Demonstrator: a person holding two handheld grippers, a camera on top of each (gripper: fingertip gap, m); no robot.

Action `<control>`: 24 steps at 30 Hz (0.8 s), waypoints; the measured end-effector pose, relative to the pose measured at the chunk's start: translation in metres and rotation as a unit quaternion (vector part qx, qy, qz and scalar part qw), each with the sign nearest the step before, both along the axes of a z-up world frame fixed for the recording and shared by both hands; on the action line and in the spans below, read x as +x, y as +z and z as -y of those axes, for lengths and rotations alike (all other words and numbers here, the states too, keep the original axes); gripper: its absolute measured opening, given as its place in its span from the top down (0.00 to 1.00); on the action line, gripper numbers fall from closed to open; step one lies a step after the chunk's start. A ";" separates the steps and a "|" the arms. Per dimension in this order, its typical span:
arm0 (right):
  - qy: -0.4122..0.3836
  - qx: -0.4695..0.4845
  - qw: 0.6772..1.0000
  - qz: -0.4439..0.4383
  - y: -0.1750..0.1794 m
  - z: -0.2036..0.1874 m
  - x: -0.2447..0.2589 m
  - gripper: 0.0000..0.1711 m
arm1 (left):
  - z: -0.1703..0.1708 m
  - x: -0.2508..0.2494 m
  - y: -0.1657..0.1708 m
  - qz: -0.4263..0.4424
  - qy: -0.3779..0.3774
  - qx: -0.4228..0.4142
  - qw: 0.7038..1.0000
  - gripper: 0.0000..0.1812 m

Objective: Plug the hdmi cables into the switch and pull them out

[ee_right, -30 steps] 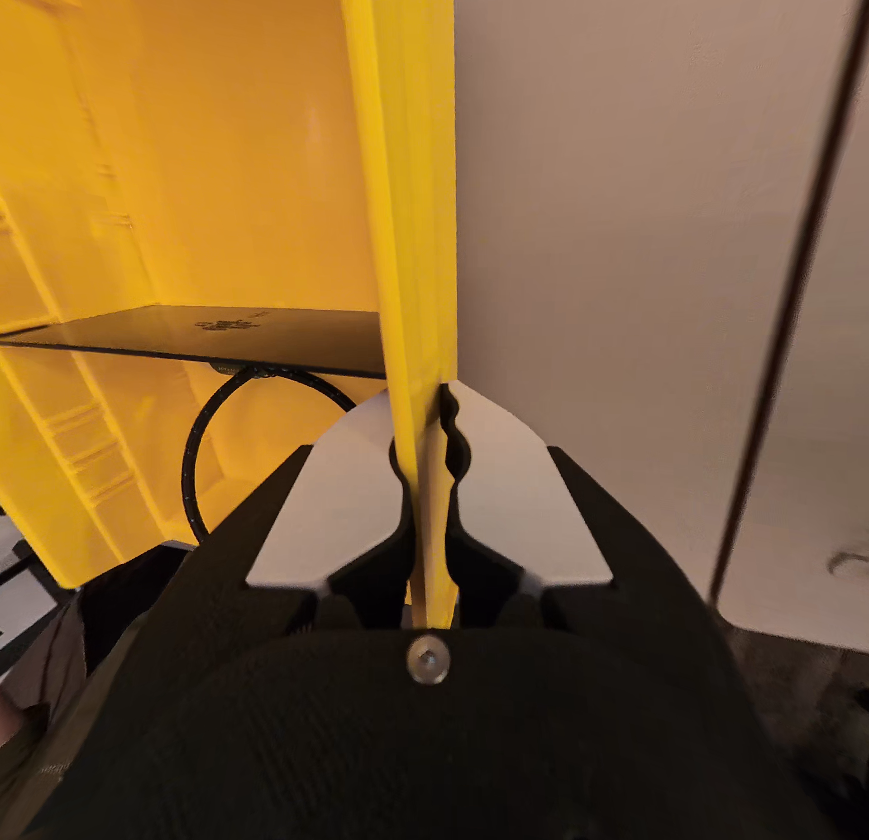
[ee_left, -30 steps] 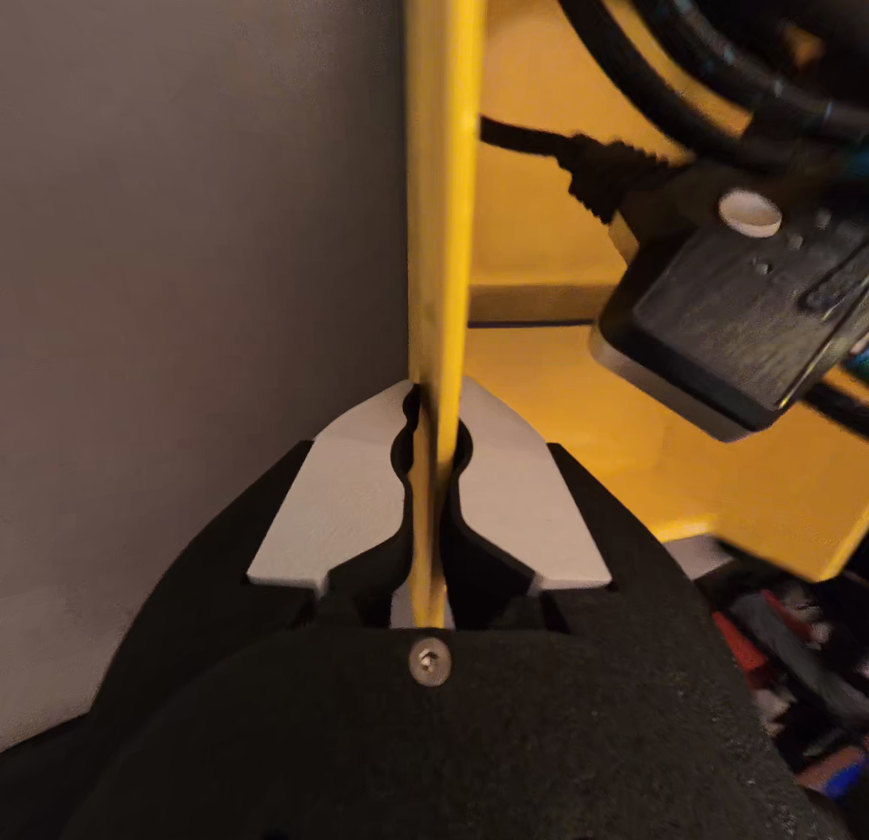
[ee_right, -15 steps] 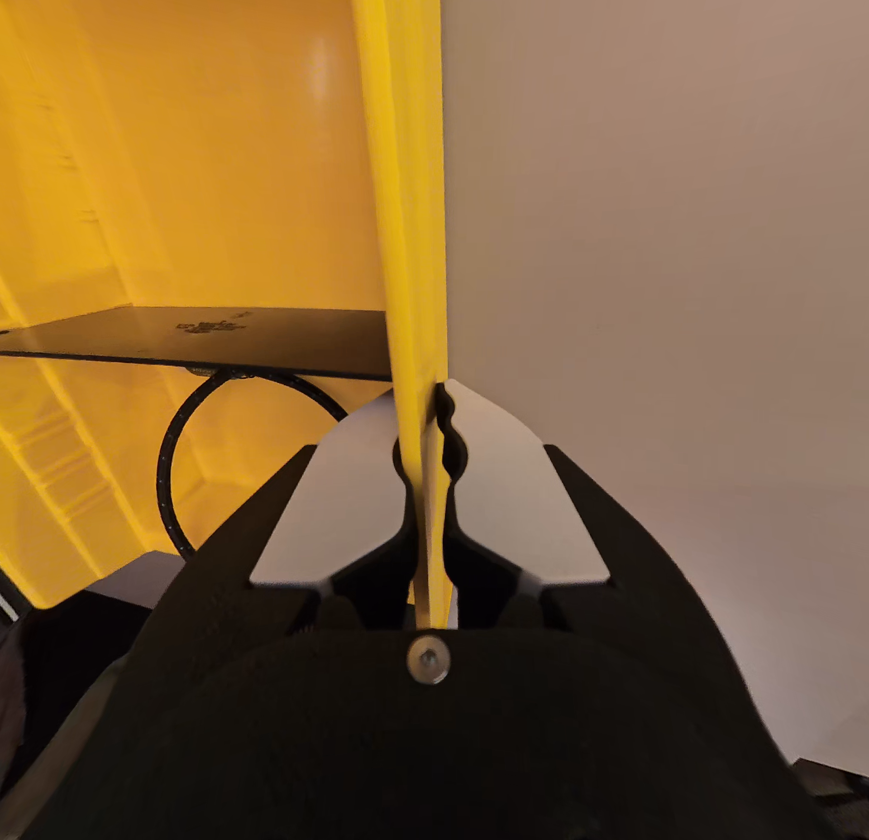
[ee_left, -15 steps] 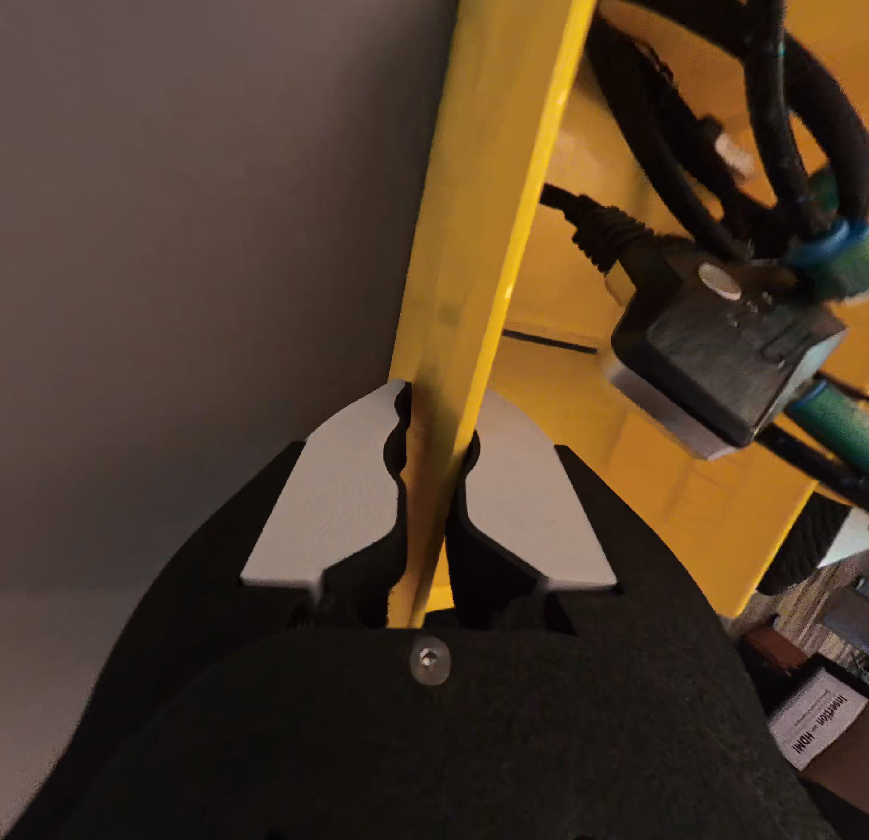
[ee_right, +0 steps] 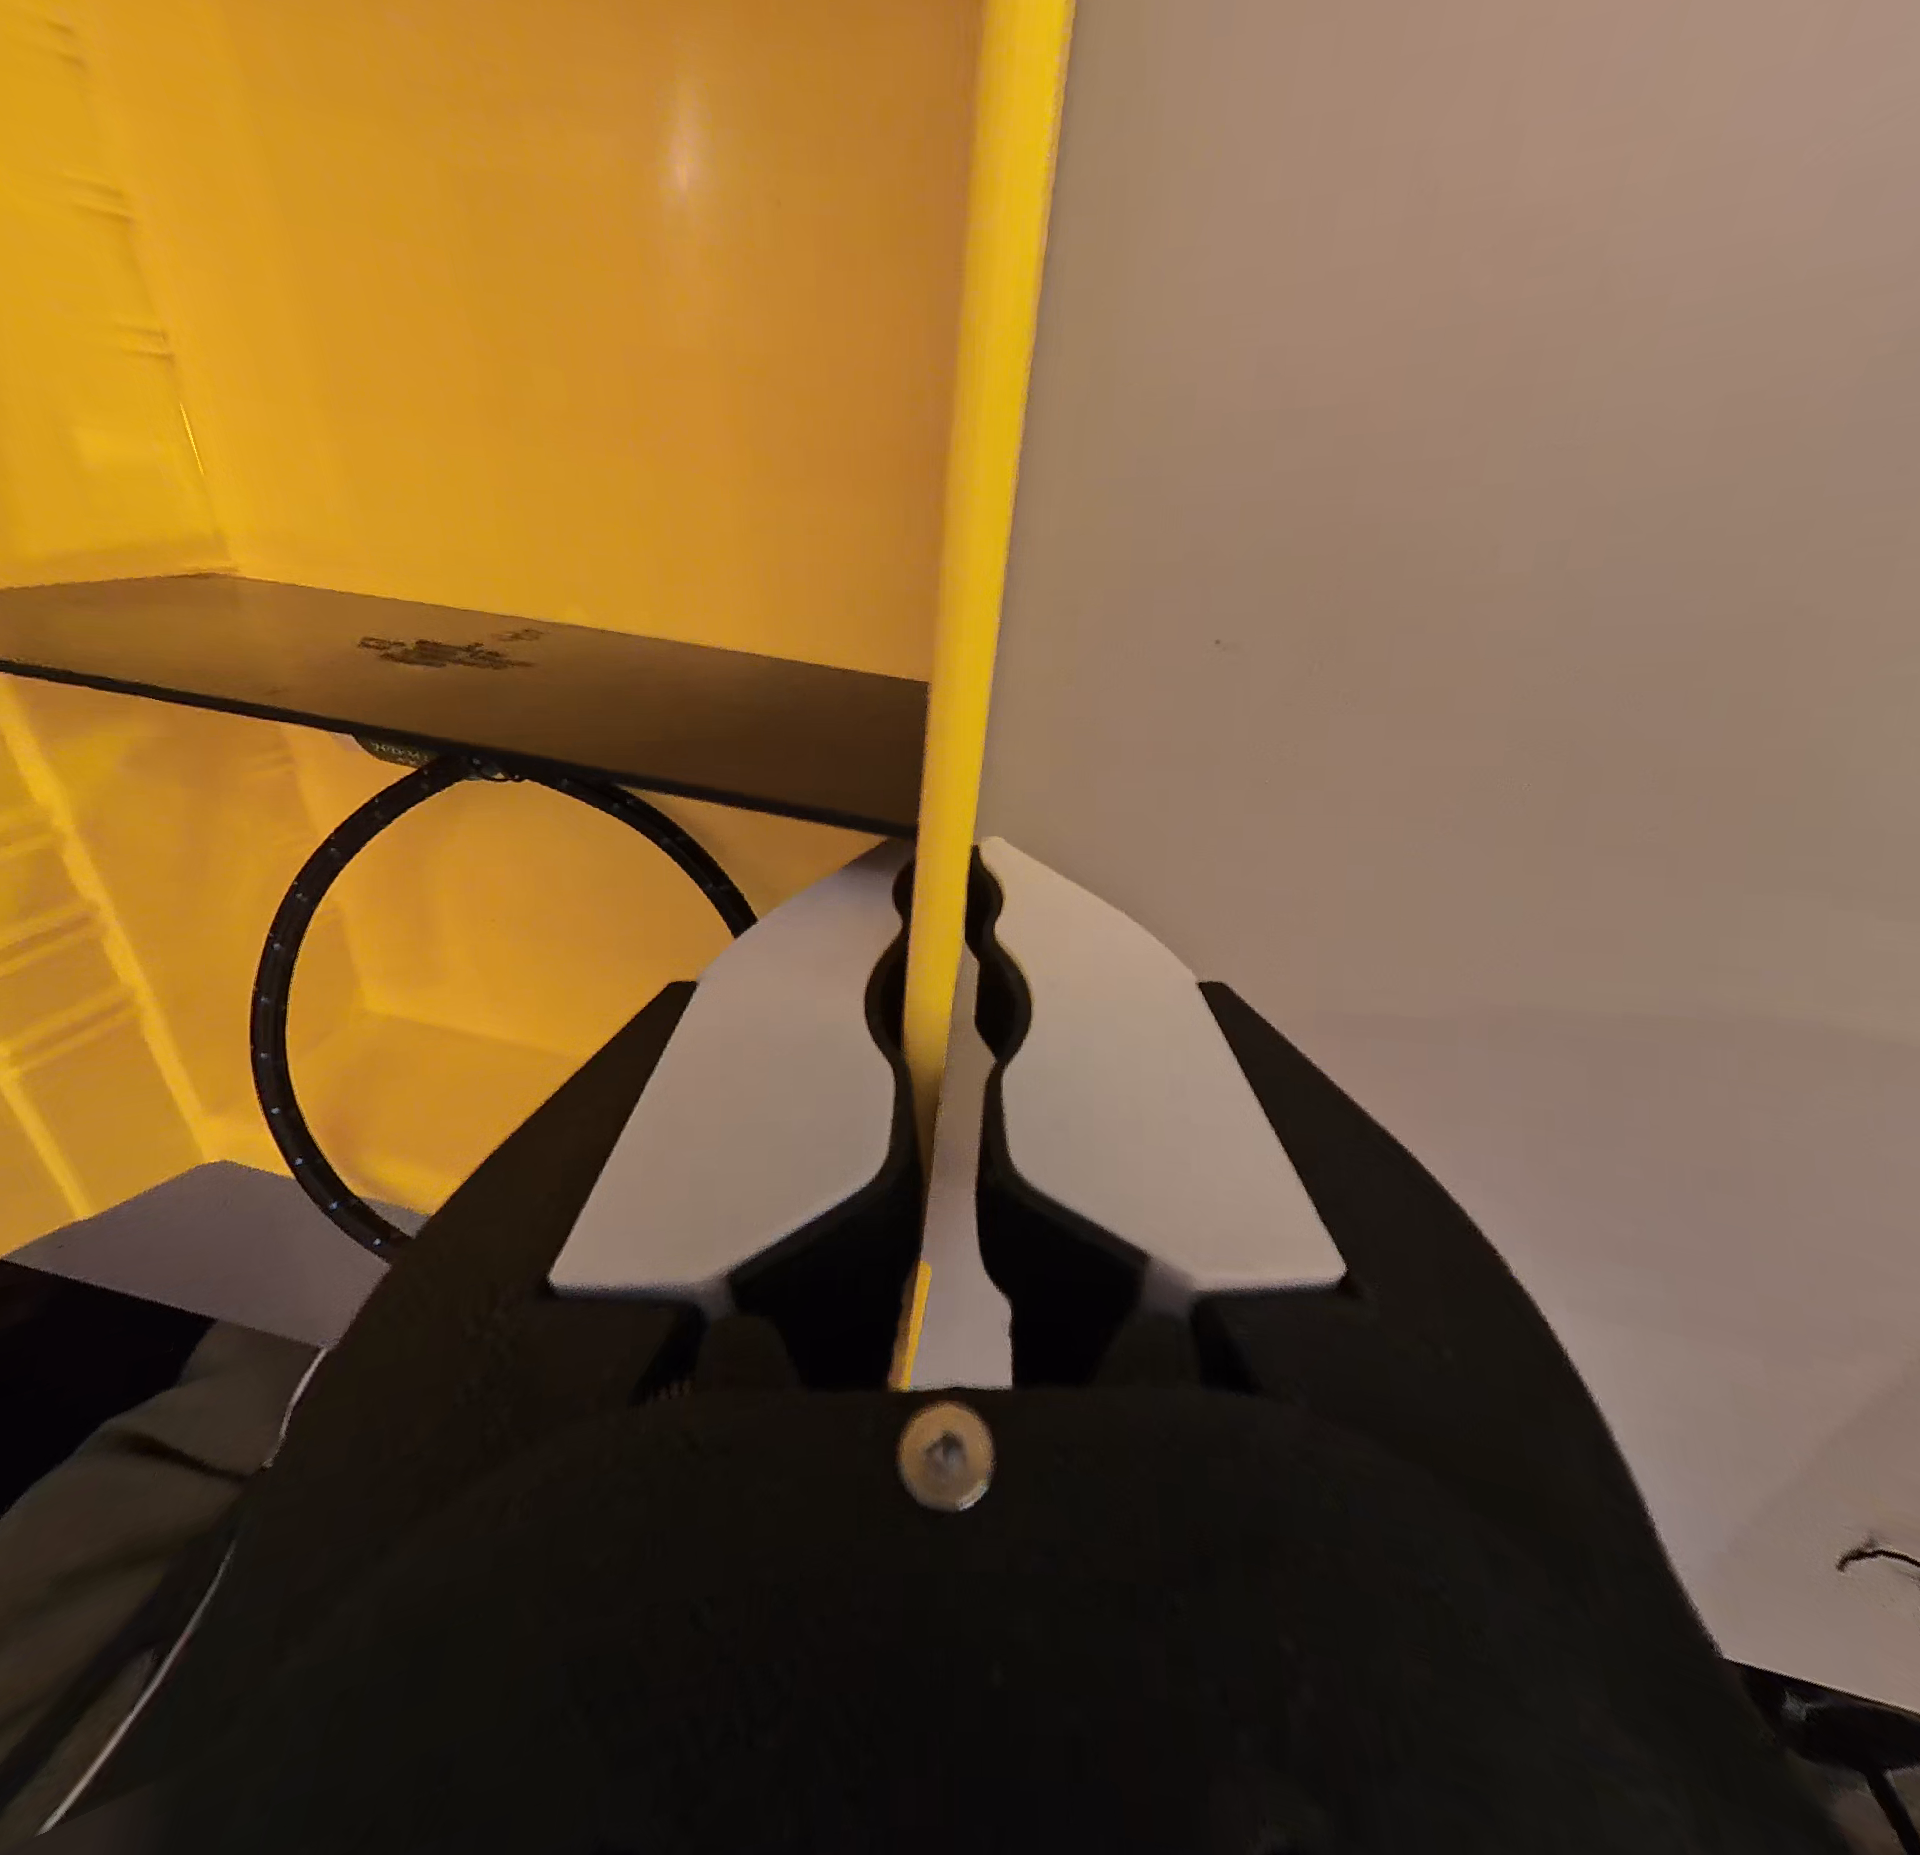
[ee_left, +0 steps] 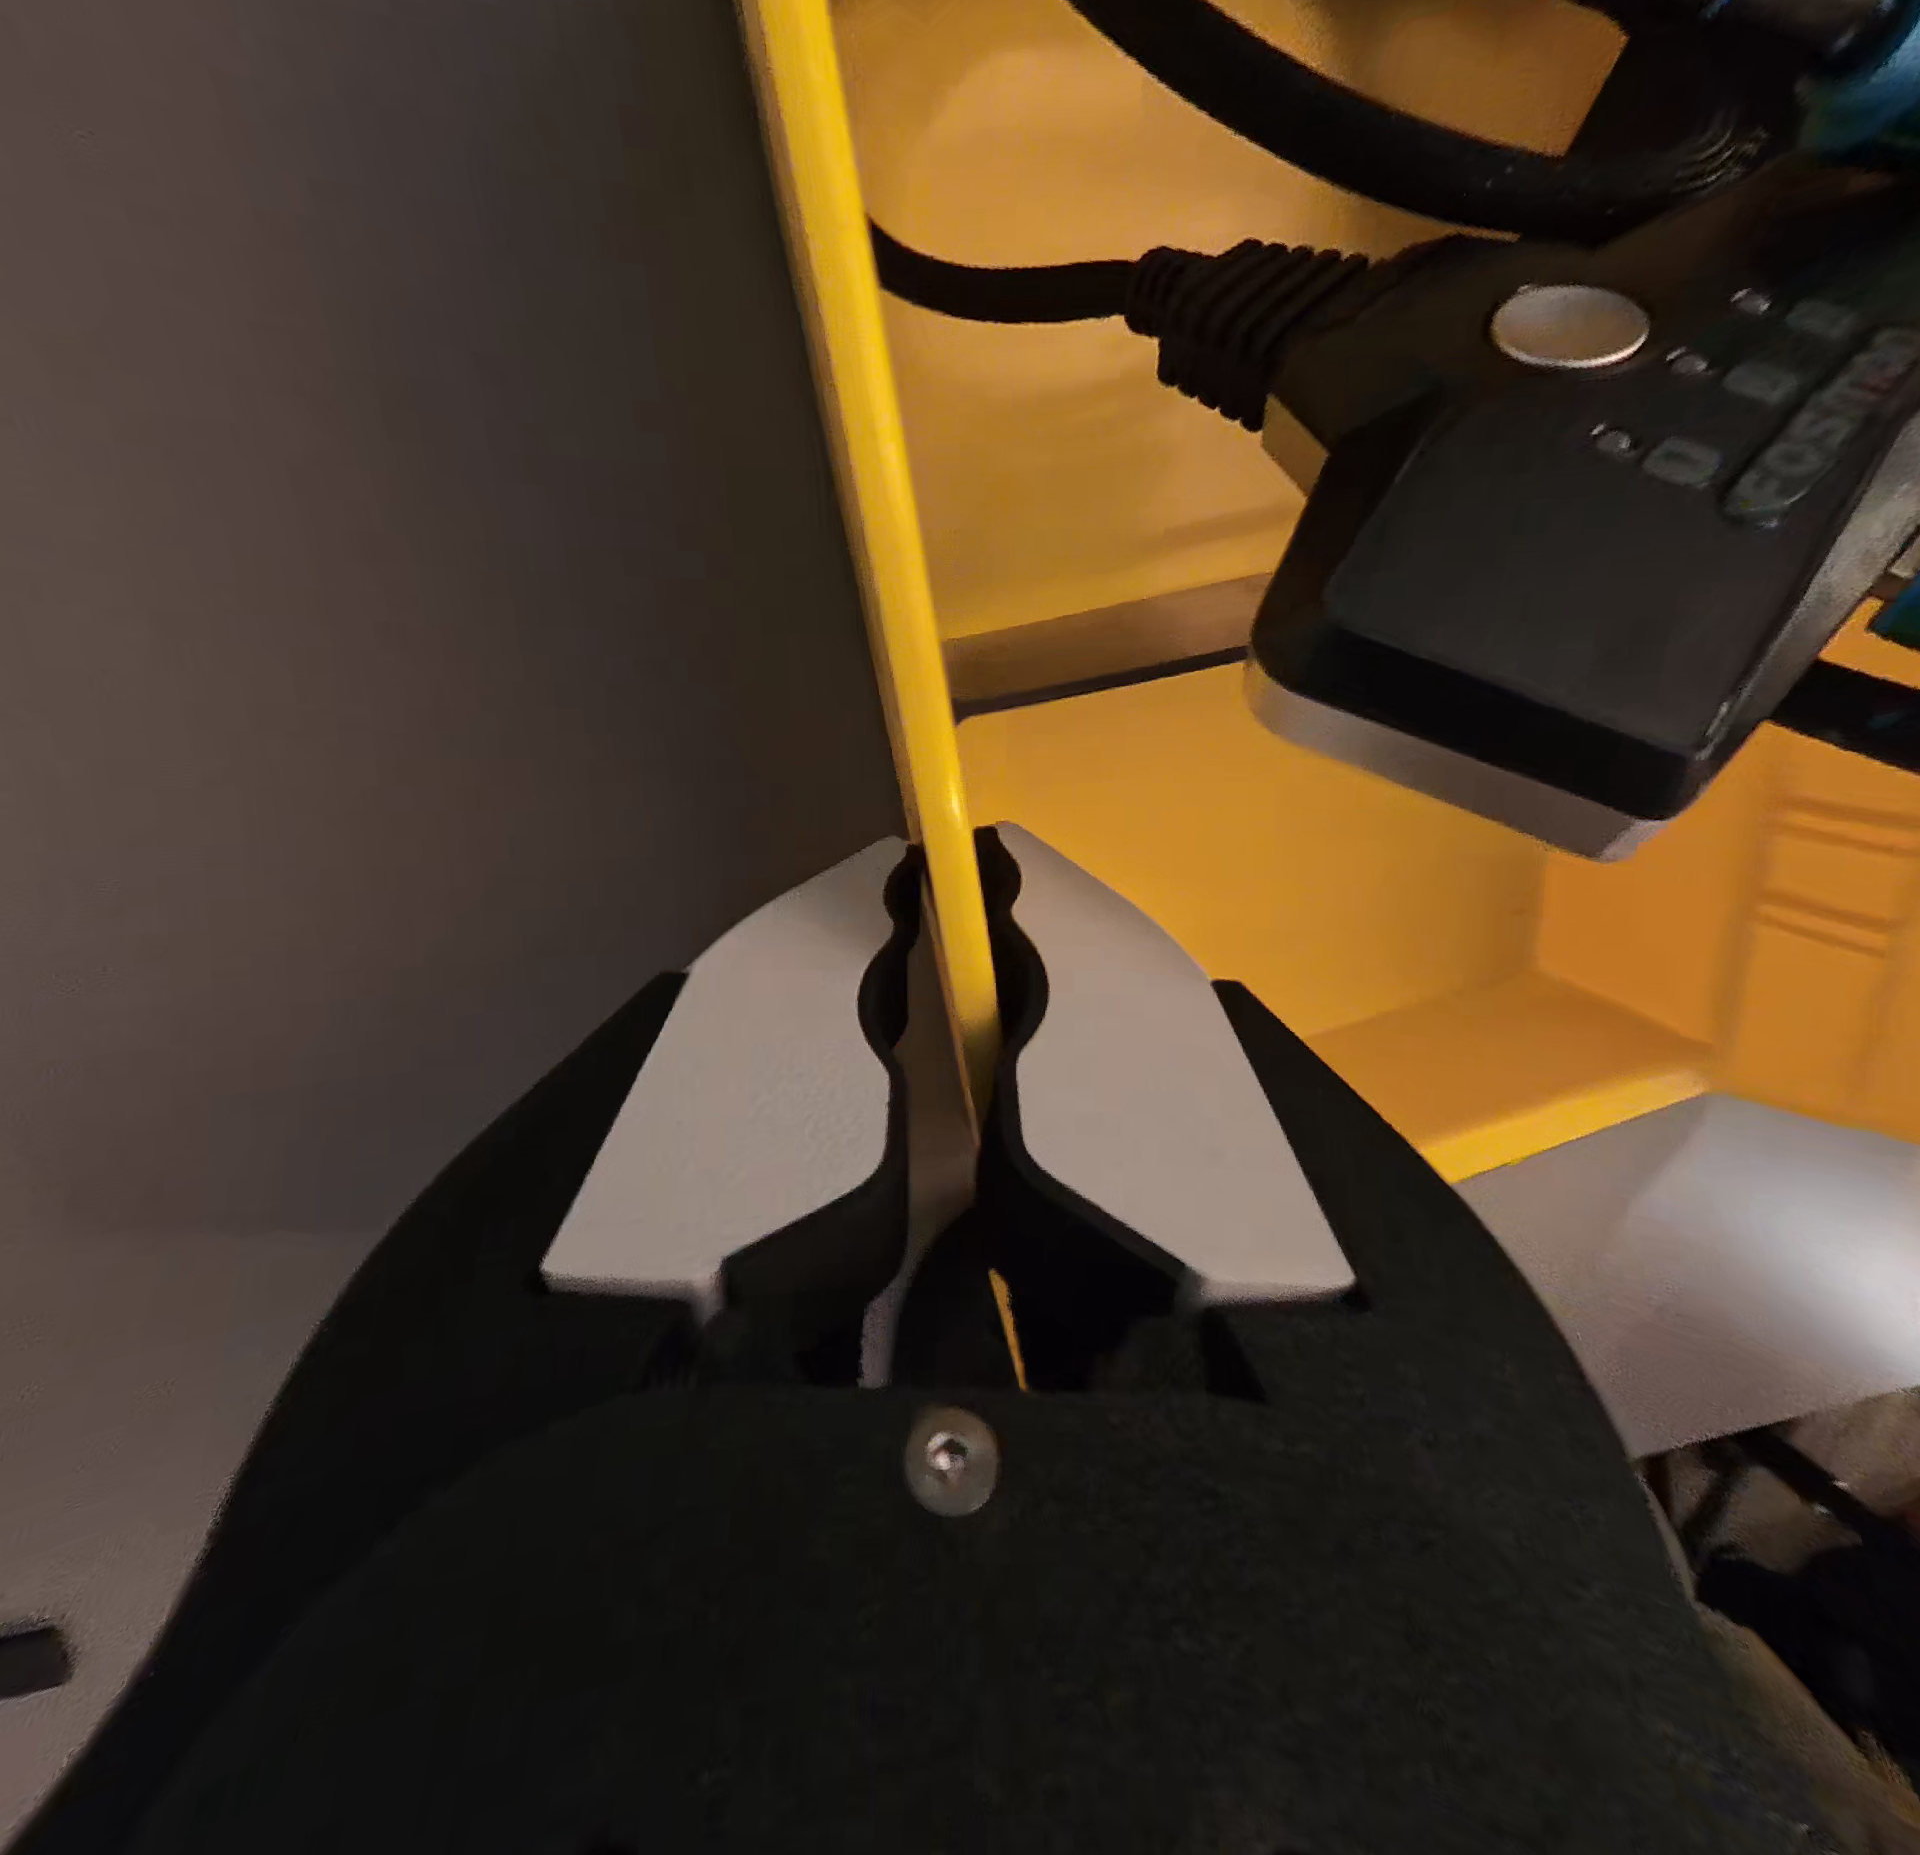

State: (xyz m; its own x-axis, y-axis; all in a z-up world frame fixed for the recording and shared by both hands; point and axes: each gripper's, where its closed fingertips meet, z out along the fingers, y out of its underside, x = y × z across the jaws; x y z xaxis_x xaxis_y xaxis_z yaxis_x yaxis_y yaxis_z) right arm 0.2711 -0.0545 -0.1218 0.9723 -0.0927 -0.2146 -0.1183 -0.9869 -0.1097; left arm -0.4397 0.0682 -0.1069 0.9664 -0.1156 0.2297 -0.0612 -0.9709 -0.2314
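My left gripper (ee_left: 951, 839) is shut on the left wall of a yellow bin (ee_left: 831, 351). Inside the bin a black HDMI switch with a silver rim (ee_left: 1558, 579) lies tilted, with a black braided cable (ee_left: 1039, 278) plugged into its end. More black cables (ee_left: 1351, 91) are coiled behind it. My right gripper (ee_right: 940, 849) is shut on the bin's right wall (ee_right: 1008, 351). In the right wrist view a flat black panel (ee_right: 520, 683) and a thin black cable loop (ee_right: 312, 974) sit inside the bin.
A pale surface lies outside the bin on the left (ee_left: 364, 455) and on the right (ee_right: 1455, 558). Dark clutter shows below the bin's edge at the lower right of the left wrist view (ee_left: 1766, 1545). About 70 cm separates my left fingertips from my right.
In the left wrist view the bin wall has swung from leaning right to leaning left, and the switch looms larger and closer. Both grippers stay clamped on the walls.
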 end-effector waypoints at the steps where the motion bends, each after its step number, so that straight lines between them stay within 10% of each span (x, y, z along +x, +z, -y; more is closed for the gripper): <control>1: 0.009 0.000 1.000 0.004 0.000 0.000 0.000 0.96 | -0.002 0.002 0.000 -0.004 -0.007 0.003 1.000 0.95; 15: 0.057 0.005 0.998 0.022 -0.002 -0.001 0.000 0.95 | -0.035 0.000 0.024 0.012 -0.130 0.159 0.979 0.92; 24: 0.077 0.010 0.995 0.055 -0.004 -0.003 0.001 0.94 | -0.037 0.040 0.093 -0.140 -0.376 0.445 0.801 0.64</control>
State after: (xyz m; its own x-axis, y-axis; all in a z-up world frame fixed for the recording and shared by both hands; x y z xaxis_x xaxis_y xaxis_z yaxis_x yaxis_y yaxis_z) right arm 0.2722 -0.0520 -0.1257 0.9923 0.0624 -0.1070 0.0480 -0.9900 -0.1325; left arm -0.3999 0.1052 -0.0143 0.5449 -0.6867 -0.4811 -0.7225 -0.0934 -0.6850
